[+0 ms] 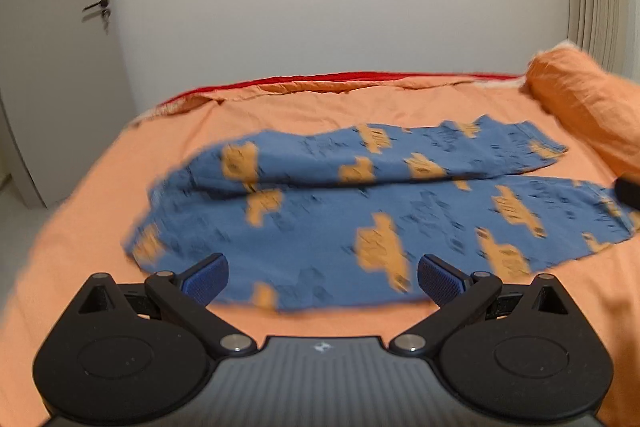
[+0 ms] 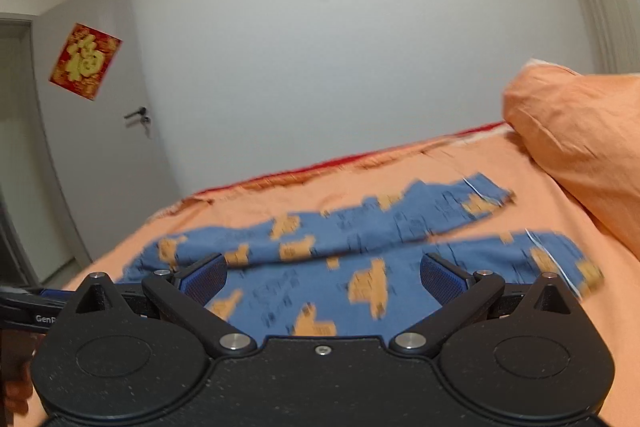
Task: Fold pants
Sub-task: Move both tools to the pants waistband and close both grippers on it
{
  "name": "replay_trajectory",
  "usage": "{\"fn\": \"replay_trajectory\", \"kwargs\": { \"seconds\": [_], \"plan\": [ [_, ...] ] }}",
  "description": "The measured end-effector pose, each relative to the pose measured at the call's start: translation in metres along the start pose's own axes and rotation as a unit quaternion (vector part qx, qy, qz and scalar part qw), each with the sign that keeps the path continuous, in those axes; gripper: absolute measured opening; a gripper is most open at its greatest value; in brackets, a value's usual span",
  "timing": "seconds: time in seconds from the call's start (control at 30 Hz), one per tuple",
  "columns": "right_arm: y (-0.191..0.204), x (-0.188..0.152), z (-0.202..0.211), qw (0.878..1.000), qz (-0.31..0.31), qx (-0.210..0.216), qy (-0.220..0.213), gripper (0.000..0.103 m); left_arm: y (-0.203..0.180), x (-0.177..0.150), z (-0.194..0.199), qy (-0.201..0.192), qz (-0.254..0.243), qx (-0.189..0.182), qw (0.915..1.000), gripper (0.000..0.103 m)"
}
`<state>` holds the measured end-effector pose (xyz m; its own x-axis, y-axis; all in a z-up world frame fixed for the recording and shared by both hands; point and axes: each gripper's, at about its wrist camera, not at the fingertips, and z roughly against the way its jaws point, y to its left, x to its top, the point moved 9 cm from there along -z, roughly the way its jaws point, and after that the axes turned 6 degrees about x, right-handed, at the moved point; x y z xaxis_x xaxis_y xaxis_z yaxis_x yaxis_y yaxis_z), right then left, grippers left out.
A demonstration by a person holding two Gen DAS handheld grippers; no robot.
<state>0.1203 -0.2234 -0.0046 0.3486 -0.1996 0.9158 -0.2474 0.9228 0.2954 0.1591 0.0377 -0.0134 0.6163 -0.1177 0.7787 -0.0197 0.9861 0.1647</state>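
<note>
Blue pants with an orange print lie spread on the orange bed sheet, waist end at the left, both legs running to the right. My left gripper hovers open above the near edge of the pants, its blue pads empty. In the right wrist view the same pants lie just ahead, the far leg angled up to the right. My right gripper is open over the near leg, holding nothing. A dark tip of the right gripper shows at the left view's right edge. Both views are motion-blurred.
An orange pillow lies at the right end of the bed, also pillow. A white wall runs behind the bed. A grey door with a red-gold poster stands at the left. Part of the left gripper shows at lower left.
</note>
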Motion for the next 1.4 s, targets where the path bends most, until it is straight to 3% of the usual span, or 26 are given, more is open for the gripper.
{"fn": "replay_trajectory", "kwargs": {
  "seconds": [0.13,0.27,0.37,0.47,0.57,0.73,0.83,0.9,1.07,1.17,1.2,1.23,1.3,1.4],
  "plan": [
    [0.003,0.041,-0.039,0.995,0.093,0.023,0.033,0.102,0.035,0.063,-0.020,0.015,-0.042,0.011,0.9989,0.103],
    [0.007,0.051,-0.083,0.970,0.194,0.094,0.115,0.102,0.065,0.113,-0.063,0.038,-0.061,0.010,0.9974,0.103],
    [-0.003,0.053,-0.123,0.951,0.251,0.101,0.151,0.102,0.085,0.140,-0.113,0.018,-0.073,0.011,0.9971,0.103],
    [-0.023,0.053,-0.167,0.945,0.263,0.100,0.169,0.102,0.110,0.152,-0.165,0.011,-0.055,0.008,0.9984,0.103],
    [-0.040,0.053,-0.215,0.942,0.264,0.077,0.191,0.102,0.132,0.153,-0.216,0.027,-0.034,0.007,0.9990,0.103],
    [-0.044,0.051,-0.292,0.927,0.289,0.095,0.221,0.102,0.145,0.146,-0.275,0.036,0.002,-0.058,0.9977,0.103],
    [-0.044,0.044,-0.327,0.915,0.308,0.097,0.241,0.099,0.145,0.134,-0.302,0.053,-0.004,-0.086,0.9949,0.096],
    [-0.045,0.039,-0.345,0.910,0.311,0.098,0.257,0.095,0.142,0.122,-0.314,0.081,-0.017,-0.104,0.9911,0.085],
    [-0.046,0.029,-0.377,0.896,0.302,0.131,0.297,0.082,0.138,0.104,-0.325,0.112,-0.006,-0.168,0.9793,0.083],
    [-0.044,0.019,-0.387,0.880,0.308,0.155,0.326,0.072,0.129,0.098,-0.323,0.125,-0.036,-0.187,0.9737,0.083],
    [-0.044,0.016,-0.389,0.875,0.311,0.161,0.334,0.065,0.127,0.096,-0.323,0.128,-0.056,-0.184,0.9729,0.080],
    [-0.043,0.014,-0.389,0.871,0.314,0.165,0.339,0.058,0.126,0.093,-0.323,0.134,-0.076,-0.176,0.9722,0.071],
    [-0.042,0.013,-0.388,0.866,0.315,0.176,0.345,0.052,0.124,0.091,-0.321,0.139,-0.104,-0.166,0.9707,0.060],
    [-0.044,0.012,-0.383,0.861,0.314,0.185,0.355,0.050,0.124,0.089,-0.315,0.149,-0.116,-0.166,0.9680,0.045]
  ]
}}
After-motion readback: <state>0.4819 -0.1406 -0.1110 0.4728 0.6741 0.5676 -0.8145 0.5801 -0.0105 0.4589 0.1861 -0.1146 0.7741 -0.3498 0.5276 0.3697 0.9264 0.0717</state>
